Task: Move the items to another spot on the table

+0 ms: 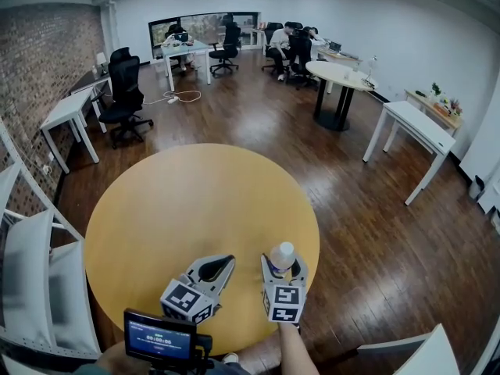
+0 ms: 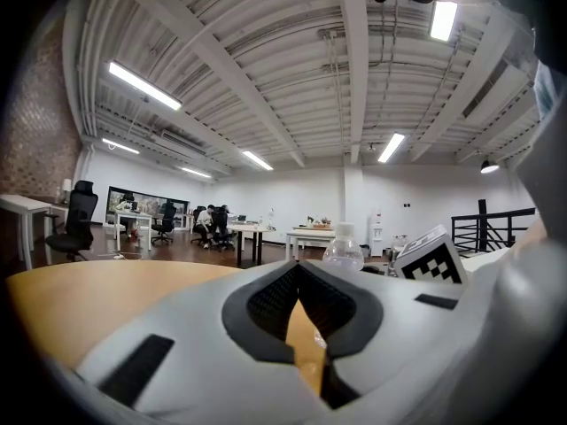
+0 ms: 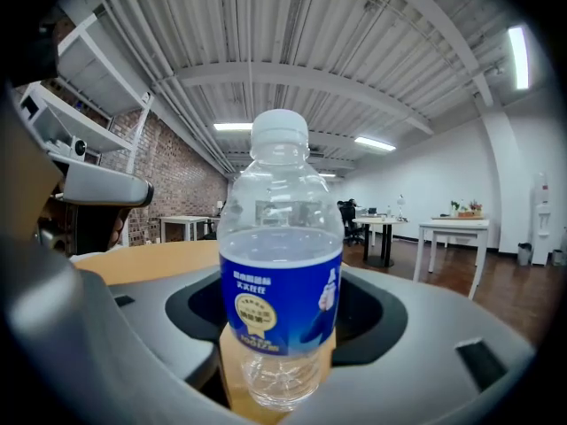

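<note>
On the round office table (image 1: 195, 201), right gripper (image 1: 283, 267) clamps bottle (image 3: 281, 273); left gripper (image 1: 225, 264) closed empty.

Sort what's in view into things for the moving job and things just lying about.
For the job:
- bottle, clamped in the right gripper
- left gripper, shut and empty
- yellow table

Lying about:
- black chair
- white desk
- round white table
</note>
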